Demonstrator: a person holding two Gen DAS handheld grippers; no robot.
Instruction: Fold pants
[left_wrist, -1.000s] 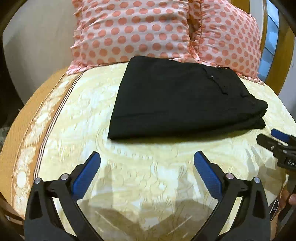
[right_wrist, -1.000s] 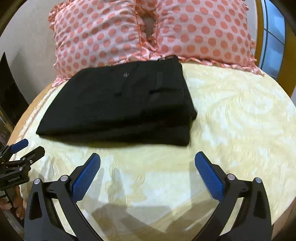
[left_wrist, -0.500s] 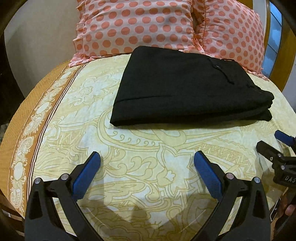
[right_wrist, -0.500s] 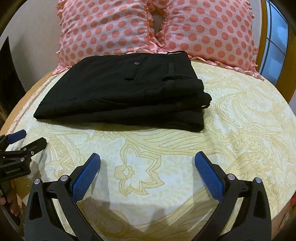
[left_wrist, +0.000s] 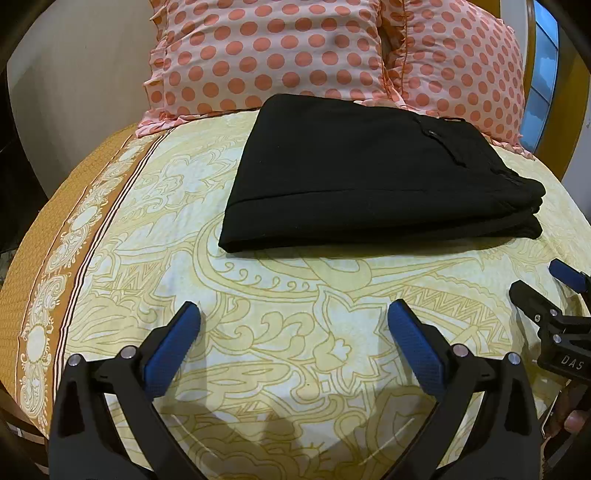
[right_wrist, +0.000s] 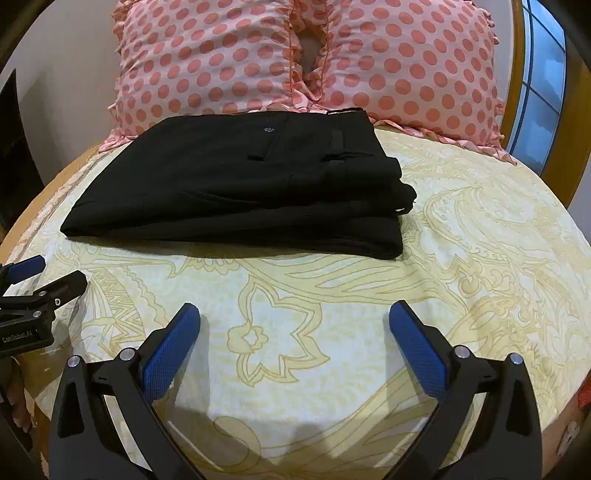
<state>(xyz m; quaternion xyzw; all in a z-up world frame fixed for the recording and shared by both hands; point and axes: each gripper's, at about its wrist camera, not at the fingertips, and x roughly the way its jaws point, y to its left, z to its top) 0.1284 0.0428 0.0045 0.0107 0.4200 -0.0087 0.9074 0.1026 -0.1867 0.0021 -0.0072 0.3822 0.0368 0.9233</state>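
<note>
Your black pants (left_wrist: 369, 177) lie folded in a flat stack on the bed (left_wrist: 280, 295), against the polka-dot pillows (left_wrist: 280, 51). Both your left hand-held gripper (left_wrist: 293, 332) and right hand-held gripper (right_wrist: 293, 332) gape wide, empty. The soft, limp layers will likely slide; pinch through every layer at the folded edge.

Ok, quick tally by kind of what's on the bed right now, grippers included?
Black folded pants: 1
Pink polka-dot pillows: 2, left pillow and right pillow
Grippers, both open and off the fabric: 2, left gripper and right gripper
Patterned yellow bedsheet: 1
Total: 6
</note>
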